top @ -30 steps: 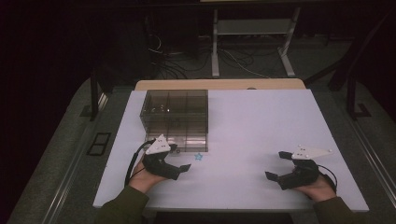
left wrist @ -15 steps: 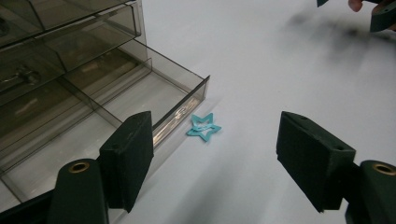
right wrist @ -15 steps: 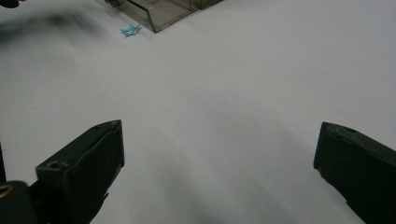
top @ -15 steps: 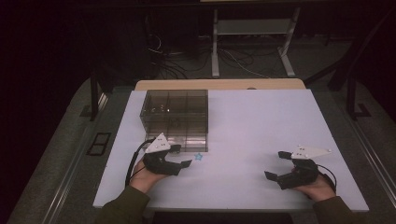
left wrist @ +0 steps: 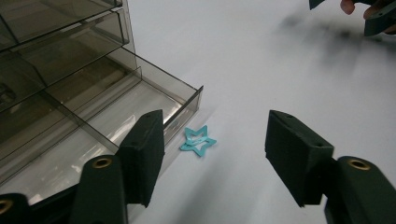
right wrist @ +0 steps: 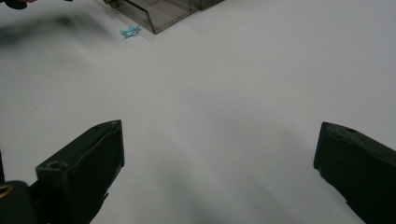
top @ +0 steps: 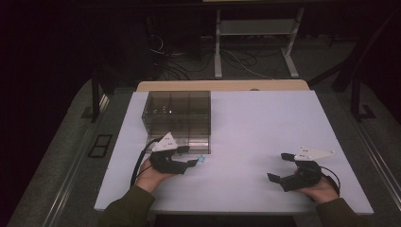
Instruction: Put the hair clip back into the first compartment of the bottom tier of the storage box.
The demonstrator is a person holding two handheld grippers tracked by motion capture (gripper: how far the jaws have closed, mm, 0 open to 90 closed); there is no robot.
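Note:
A small teal star-shaped clip [left wrist: 198,141] lies flat on the white table just off the near corner of a smoky clear compartment box [top: 177,117]. My left gripper [top: 187,156] is open, its jaws pointing at the star [top: 201,160] from just short of it, with nothing between them. In the left gripper view the left jaw overlaps the box's corner [left wrist: 187,100]. My right gripper [top: 280,166] rests open near the table's front right, over bare tabletop. The star [right wrist: 130,31] and the box corner [right wrist: 156,11] lie far off in the right gripper view.
The white table [top: 265,123] has wide bare room between the two grippers. A tan board edge [top: 222,85] runs along its far side. Beyond it stand a metal frame [top: 255,42] and floor cables. Some small items sit in the box's far compartments.
My left gripper has crept slightly forward and right towards the star. The right gripper has barely moved.

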